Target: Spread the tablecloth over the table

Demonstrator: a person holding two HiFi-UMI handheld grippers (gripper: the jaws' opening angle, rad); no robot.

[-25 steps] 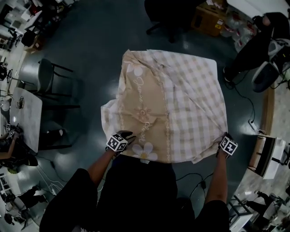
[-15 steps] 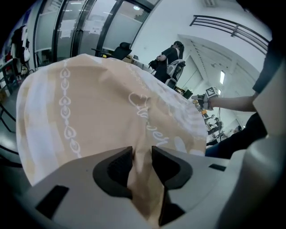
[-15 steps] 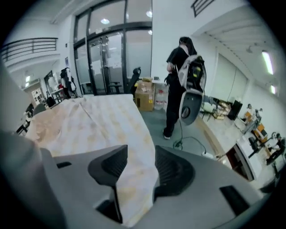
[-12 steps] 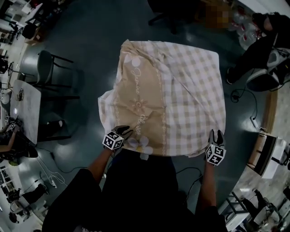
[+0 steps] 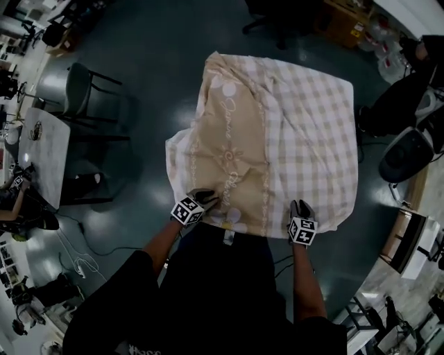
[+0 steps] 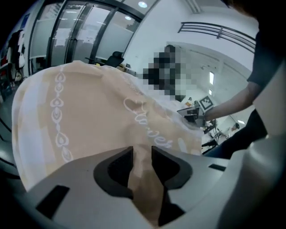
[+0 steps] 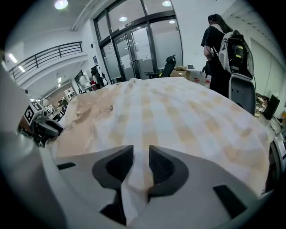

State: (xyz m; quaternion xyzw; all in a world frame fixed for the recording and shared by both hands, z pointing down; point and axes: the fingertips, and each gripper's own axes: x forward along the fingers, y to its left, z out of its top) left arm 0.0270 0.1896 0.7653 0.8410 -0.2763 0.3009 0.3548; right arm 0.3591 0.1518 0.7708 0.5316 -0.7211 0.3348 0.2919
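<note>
Black short-sleeve top; L claw & R claw: grey bodies, blk pads, b/w marker cubes.

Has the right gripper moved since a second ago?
Yes. The right gripper has slid left along the near edge, from the near right corner of the tablecloth toward the left gripper; its jaws have just been closing with cloth between them.

We are in a large open-plan office or lab hall: tall glass-and-metal double doors, a black swivel office chair just right of those doors, a railed mezzanine balcony to their left, round ceiling downlights above them.
</note>
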